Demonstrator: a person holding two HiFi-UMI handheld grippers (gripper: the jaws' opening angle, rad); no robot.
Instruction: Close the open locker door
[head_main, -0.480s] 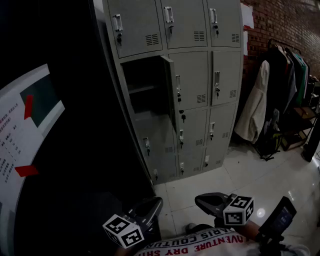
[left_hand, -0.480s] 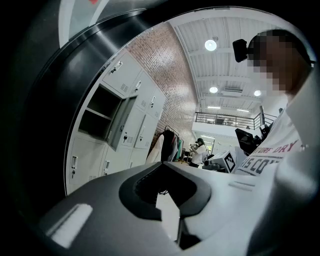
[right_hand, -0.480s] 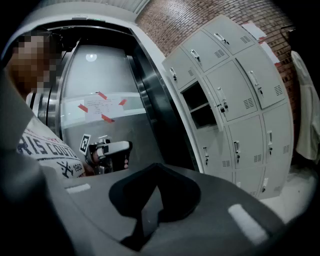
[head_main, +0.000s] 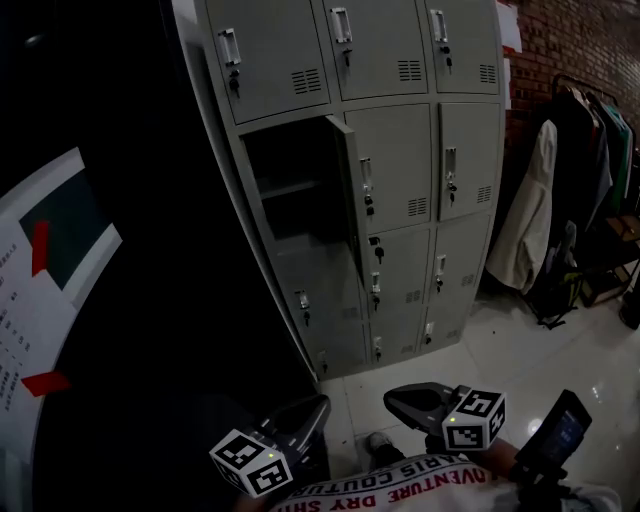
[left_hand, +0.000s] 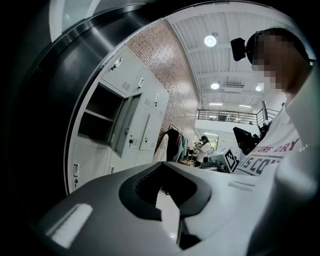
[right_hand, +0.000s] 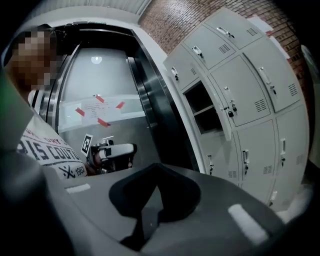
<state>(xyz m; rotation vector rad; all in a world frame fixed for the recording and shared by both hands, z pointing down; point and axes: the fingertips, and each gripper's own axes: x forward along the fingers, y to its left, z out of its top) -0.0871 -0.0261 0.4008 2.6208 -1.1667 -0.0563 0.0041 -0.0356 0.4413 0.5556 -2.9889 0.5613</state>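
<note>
Grey metal locker door (head_main: 352, 190) with a small latch, second row, left column of the lockers (head_main: 400, 60), standing out edge-on from its dark compartment, left gripper (head_main: 318, 403) and right gripper (head_main: 392, 398) low, both jaws together and empty, bare tiled floor (head_main: 540, 370) between, coats (head_main: 525, 220) at right.

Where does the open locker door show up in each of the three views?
Head view: the open locker door is upper centre, seen edge-on.
Left gripper view: the door is left of centre.
Right gripper view: the door is right of centre.
Shared landmark: the brick wall, in all three.
</note>
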